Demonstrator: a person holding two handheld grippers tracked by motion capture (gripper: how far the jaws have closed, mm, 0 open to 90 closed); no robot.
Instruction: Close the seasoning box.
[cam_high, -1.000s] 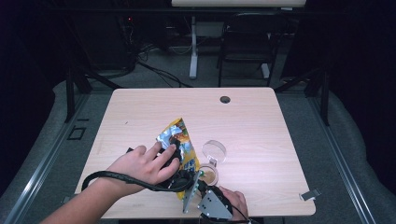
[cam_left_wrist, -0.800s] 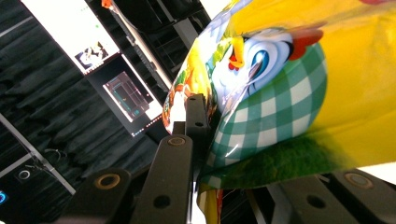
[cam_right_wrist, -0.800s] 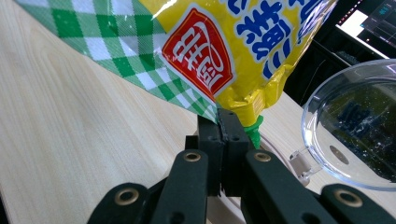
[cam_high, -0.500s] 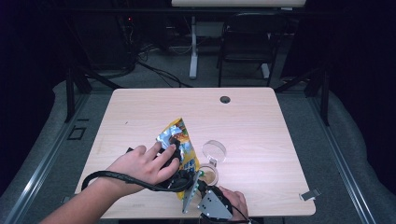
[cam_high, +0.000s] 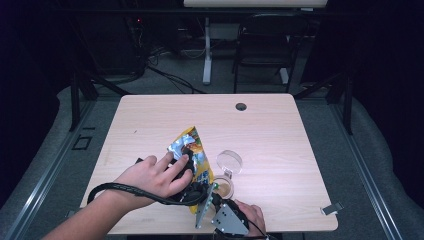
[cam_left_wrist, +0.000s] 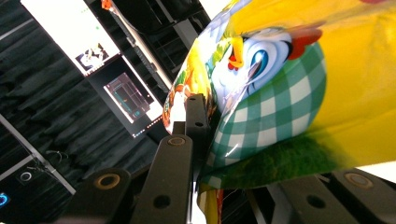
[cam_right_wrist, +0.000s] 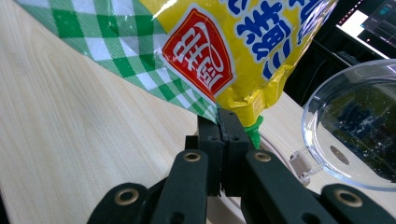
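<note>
Yellow snack bag (cam_high: 192, 155) is held tilted above the wooden desk (cam_high: 280, 125), right tool (cam_right_wrist: 223, 122) pinched tight on its bottom corner, left tool (cam_left_wrist: 243, 140) clamped on its side. Just beside it sits a small clear jar (cam_high: 223, 187) with hinged lid (cam_high: 229, 161) open; contents unclear.
</note>
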